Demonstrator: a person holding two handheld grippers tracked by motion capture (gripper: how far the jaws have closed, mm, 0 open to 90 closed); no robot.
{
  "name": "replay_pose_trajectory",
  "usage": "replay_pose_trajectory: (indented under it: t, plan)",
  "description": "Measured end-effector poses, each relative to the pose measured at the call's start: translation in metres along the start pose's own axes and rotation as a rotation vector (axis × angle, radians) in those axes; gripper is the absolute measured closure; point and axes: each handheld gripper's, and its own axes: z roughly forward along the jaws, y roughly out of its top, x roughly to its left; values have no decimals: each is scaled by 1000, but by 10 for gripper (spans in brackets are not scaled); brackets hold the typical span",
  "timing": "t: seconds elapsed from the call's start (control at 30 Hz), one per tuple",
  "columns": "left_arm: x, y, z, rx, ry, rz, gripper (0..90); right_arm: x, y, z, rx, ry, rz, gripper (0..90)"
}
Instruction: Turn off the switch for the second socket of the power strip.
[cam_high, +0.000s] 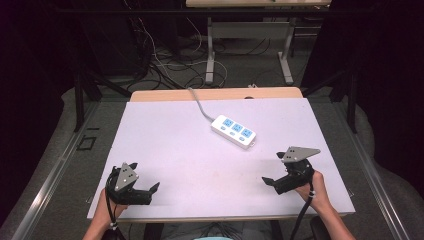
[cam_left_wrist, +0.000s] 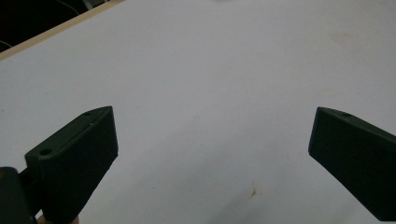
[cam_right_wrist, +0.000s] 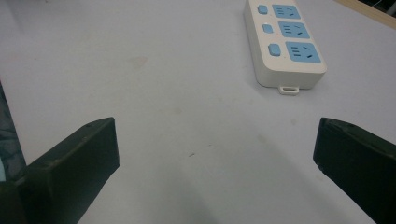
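Power strip (cam_high: 233, 131) lies mid-table, cable to far edge. Right gripper (cam_high: 280, 170) near it, jaws wide apart, empty. Left gripper (cam_high: 145, 180) also spread, idle. Advice: approach strip across narrow side, centre jaws before closing.

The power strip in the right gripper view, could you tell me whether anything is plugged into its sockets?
No, the power strip shows three blue sockets, all of them bare, with no plug in any.
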Motion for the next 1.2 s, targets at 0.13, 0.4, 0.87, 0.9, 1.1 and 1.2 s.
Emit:
replay_pose_trajectory:
  t: [0.13,0.4,0.87,0.9,1.1,1.2]
  plan:
    - [0,0,0,3,3,0,13,-4,2,5,5,-5,17,0]
    - [0,0,2,2,2,9,13,-14,10,15,5,-3,16,0]
    - [-1,0,3,18,-9,24,13,-26,22,31,20,8,17,0]
    - [-1,0,4,17,-9,23,13,-26,22,31,20,8,17,0]
    - [0,0,3,16,-8,26,13,-32,27,38,26,5,20,1]
    - [0,-1,4,12,-8,26,12,-36,31,40,34,7,23,1]
